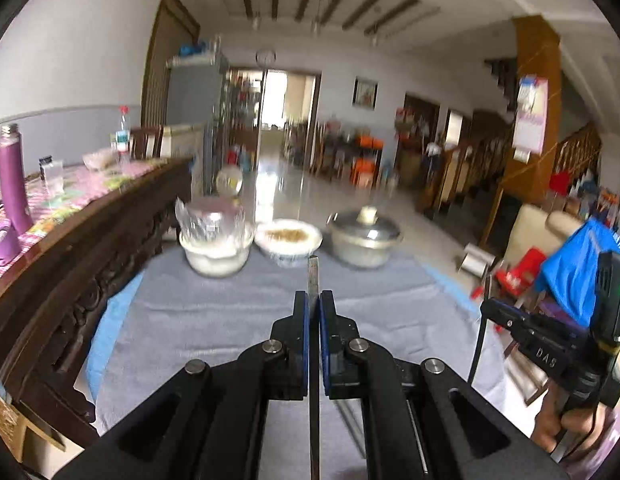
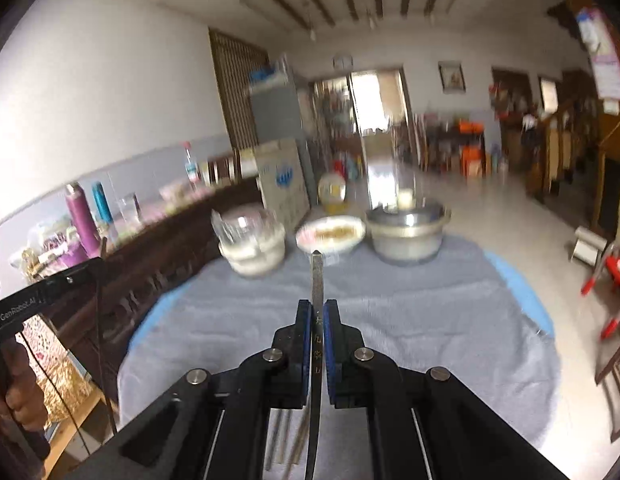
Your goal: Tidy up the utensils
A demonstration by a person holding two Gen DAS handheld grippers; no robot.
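Note:
My left gripper [image 1: 313, 300] is shut on a thin flat metal utensil handle [image 1: 313, 276] that sticks up and forward between the blue pads, above the grey cloth. My right gripper [image 2: 318, 308] is shut on another metal utensil handle [image 2: 317, 276] with engraved marks, also held above the cloth. Below the right gripper, several metal utensils [image 2: 283, 436] lie on the cloth. The right gripper's body [image 1: 550, 344] shows at the right edge of the left wrist view; the left gripper's body [image 2: 33, 300] shows at the left of the right wrist view.
A round table with a grey towel [image 1: 213, 320] holds a glass bowl with plastic wrap [image 1: 215, 236], a white bowl of food [image 1: 289, 238] and a lidded metal pot [image 1: 364, 236] at its far side. A dark carved wooden sideboard [image 1: 69, 256] with a purple bottle [image 1: 11, 176] stands to the left.

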